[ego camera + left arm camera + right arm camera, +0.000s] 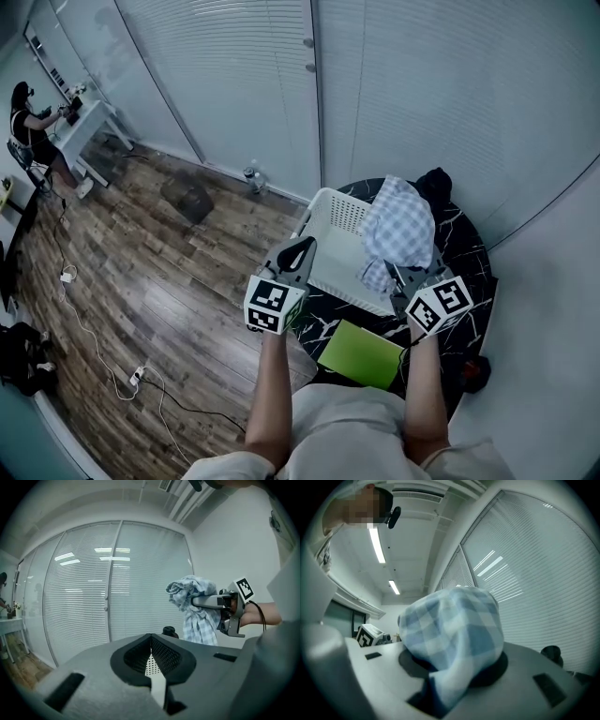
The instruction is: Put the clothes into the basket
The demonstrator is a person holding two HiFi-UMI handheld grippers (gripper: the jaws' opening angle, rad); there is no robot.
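A blue-and-white checked shirt (398,230) hangs bunched above the right end of the white slatted basket (328,246). My right gripper (409,275) is shut on it from the near side. In the right gripper view the shirt (454,634) fills the space between the jaws and hides them. My left gripper (296,253) is held at the basket's near left corner, shut with nothing in it; its pads meet at the tips (151,641). The left gripper view shows the shirt (197,609) dangling from the right gripper (206,602). A dark garment (434,185) lies on the table behind the basket.
The basket stands on a round black marbled table (469,253) beside a wall of white blinds (422,94). A green flat sheet (361,354) lies at the table's near edge. The wooden floor (159,281) with cables is on the left; a person sits at a desk (33,127) far left.
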